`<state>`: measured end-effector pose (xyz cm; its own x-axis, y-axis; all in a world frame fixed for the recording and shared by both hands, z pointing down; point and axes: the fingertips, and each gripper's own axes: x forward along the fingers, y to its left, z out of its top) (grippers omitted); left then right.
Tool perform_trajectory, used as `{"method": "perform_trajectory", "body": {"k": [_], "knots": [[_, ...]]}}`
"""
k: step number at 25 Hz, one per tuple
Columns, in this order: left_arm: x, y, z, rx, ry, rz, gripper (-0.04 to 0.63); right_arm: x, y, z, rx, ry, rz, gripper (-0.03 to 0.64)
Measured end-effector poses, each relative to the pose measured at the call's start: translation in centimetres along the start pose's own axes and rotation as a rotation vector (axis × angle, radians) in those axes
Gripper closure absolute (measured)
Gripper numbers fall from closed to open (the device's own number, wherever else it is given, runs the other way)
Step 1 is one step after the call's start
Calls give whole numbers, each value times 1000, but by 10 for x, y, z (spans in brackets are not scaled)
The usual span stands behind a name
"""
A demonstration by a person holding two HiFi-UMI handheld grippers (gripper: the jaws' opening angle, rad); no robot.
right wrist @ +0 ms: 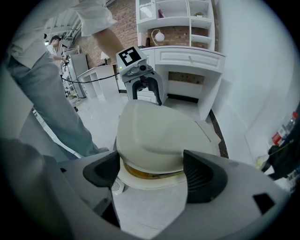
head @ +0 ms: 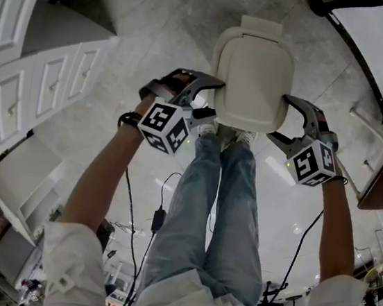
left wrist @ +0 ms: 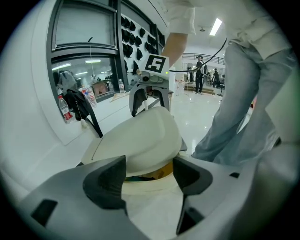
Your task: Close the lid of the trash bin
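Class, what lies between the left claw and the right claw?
The trash bin's lid, with the left claw at one side edge and the right claw at the other; the head view shows it.

The place reads as a mock home set up inside a lab hall. Beyond the right gripper [right wrist: 152, 171] stand white panelled cabinets [right wrist: 187, 58], open shelves [right wrist: 176, 18] with a globe lamp [right wrist: 159, 35], and a brick wall [right wrist: 124, 21]. Beyond the left gripper [left wrist: 147, 171] are ceiling strip lights [left wrist: 216, 26] and distant people [left wrist: 199, 75]. Behind both grippers, cables [head: 161, 201] trail over the glossy floor [head: 282, 210].
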<state>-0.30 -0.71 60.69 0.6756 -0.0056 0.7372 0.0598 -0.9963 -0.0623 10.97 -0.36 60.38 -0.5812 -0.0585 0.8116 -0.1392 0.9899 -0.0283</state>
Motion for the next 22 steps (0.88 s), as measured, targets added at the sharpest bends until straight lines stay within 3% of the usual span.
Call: {"method": "perform_trajectory", "body": {"k": [5,12,22], "knots": [[5,-11,-6,3,20,-63,270,5,5,1,75,-6,47,173],[8,-13,-9,-10,22,-84,267,14,7,-2,65,10,54,167],[12,-12,-10,-148,-8,-150,265,20,7,-5,122,10,77,170]]}}
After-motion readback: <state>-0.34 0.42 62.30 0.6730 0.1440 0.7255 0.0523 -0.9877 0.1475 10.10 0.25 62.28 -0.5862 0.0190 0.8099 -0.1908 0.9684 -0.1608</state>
